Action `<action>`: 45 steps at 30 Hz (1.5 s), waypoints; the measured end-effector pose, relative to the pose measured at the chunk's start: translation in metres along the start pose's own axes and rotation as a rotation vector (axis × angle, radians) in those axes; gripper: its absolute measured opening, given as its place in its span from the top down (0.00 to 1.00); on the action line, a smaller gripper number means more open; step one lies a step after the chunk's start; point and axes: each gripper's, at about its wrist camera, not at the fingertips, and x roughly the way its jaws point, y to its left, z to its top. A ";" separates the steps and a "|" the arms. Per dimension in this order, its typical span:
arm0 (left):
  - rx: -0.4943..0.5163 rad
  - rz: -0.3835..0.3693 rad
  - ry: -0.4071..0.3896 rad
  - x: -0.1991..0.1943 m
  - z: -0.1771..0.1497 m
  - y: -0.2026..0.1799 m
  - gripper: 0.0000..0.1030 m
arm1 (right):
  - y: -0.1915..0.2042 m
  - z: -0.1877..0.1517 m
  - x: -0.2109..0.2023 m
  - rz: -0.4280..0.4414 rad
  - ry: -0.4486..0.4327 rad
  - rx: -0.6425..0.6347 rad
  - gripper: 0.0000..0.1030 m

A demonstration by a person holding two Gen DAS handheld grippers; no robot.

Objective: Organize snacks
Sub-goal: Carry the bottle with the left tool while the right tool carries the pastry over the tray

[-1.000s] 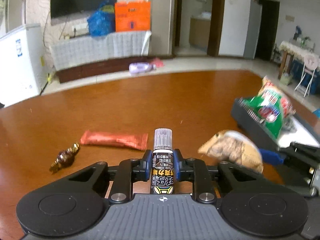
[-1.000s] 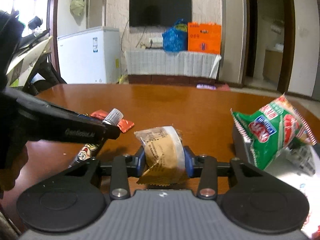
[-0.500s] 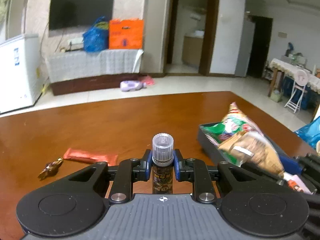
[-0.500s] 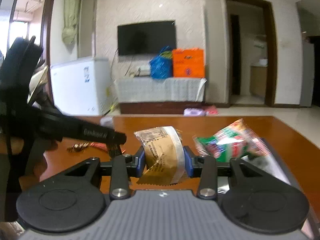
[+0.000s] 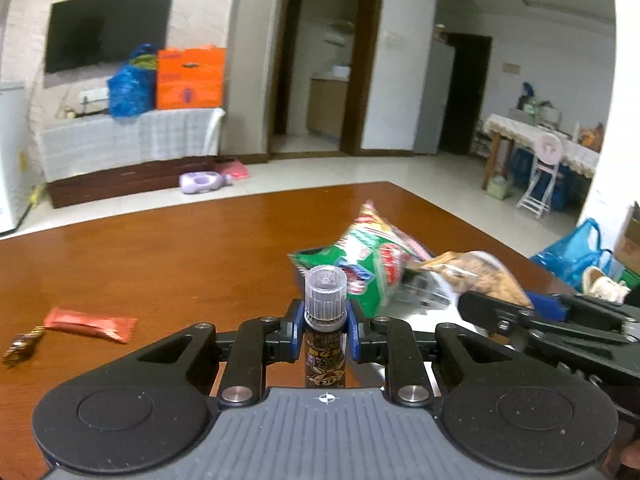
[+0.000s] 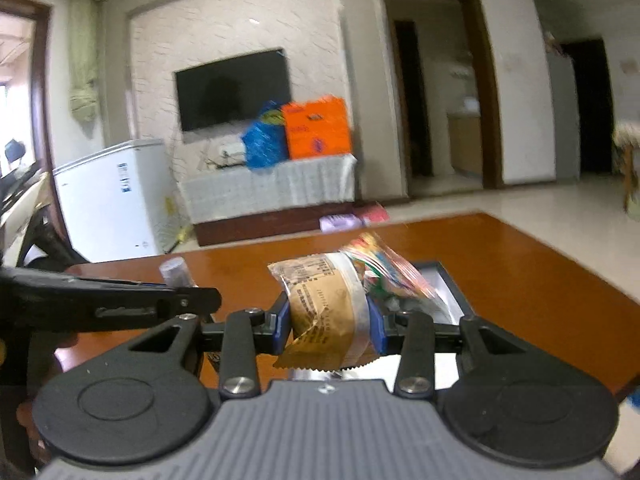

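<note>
My left gripper [image 5: 325, 330] is shut on a small dark bottle [image 5: 325, 354] with a clear ribbed cap, held upright above the brown table [image 5: 180, 256]. My right gripper [image 6: 330, 320] is shut on a tan snack packet [image 6: 326, 308], held over a dark tray [image 6: 450, 286]. The packet also shows in the left wrist view [image 5: 480, 276]. A green and red snack bag [image 5: 368, 256] lies in the tray, just beyond both grippers. The left gripper shows at the left of the right wrist view [image 6: 120, 304].
A red snack bar [image 5: 90, 324] and a dark gold-wrapped candy [image 5: 22, 346] lie on the table at the left. A white freezer [image 6: 112, 204], a TV cabinet and doorways stand beyond the table. The table edge runs close behind the tray.
Both grippers have swung right toward the tray with their loads. The green bag now sits straight ahead, and the red bar and candy have slid to the far left of the left wrist view.
</note>
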 end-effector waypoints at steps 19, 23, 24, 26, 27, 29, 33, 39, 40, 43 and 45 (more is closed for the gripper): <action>-0.006 -0.177 0.072 0.084 -0.006 -0.044 0.77 | -0.083 -0.003 0.047 -0.061 0.115 0.229 0.62; -0.033 -0.172 0.110 0.101 -0.008 -0.043 0.77 | -0.083 -0.005 0.061 -0.080 0.153 0.232 0.62; -0.037 -0.169 0.119 0.105 -0.009 -0.043 0.77 | -0.083 -0.006 0.065 -0.086 0.164 0.233 0.62; -0.044 -0.171 0.122 0.110 -0.009 -0.042 0.77 | -0.085 -0.008 0.071 -0.091 0.189 0.243 0.62; -0.045 -0.170 0.121 0.111 -0.009 -0.041 0.77 | -0.086 -0.009 0.072 -0.090 0.196 0.250 0.62; -0.047 -0.170 0.115 0.113 -0.008 -0.041 0.77 | -0.086 -0.010 0.075 -0.092 0.206 0.251 0.62; -0.049 -0.165 0.118 0.119 -0.009 -0.040 0.77 | -0.084 -0.011 0.077 -0.102 0.209 0.237 0.62; -0.061 -0.168 0.107 0.110 -0.010 -0.039 0.77 | -0.078 -0.012 0.082 -0.108 0.227 0.206 0.62; -0.059 -0.168 0.104 0.109 -0.010 -0.039 0.77 | -0.077 -0.012 0.082 -0.110 0.227 0.202 0.62; -0.039 -0.161 0.102 0.105 -0.011 -0.041 0.77 | -0.076 -0.013 0.084 -0.123 0.237 0.184 0.62; -0.033 -0.162 0.106 0.103 -0.011 -0.042 0.76 | -0.076 -0.015 0.087 -0.131 0.249 0.176 0.62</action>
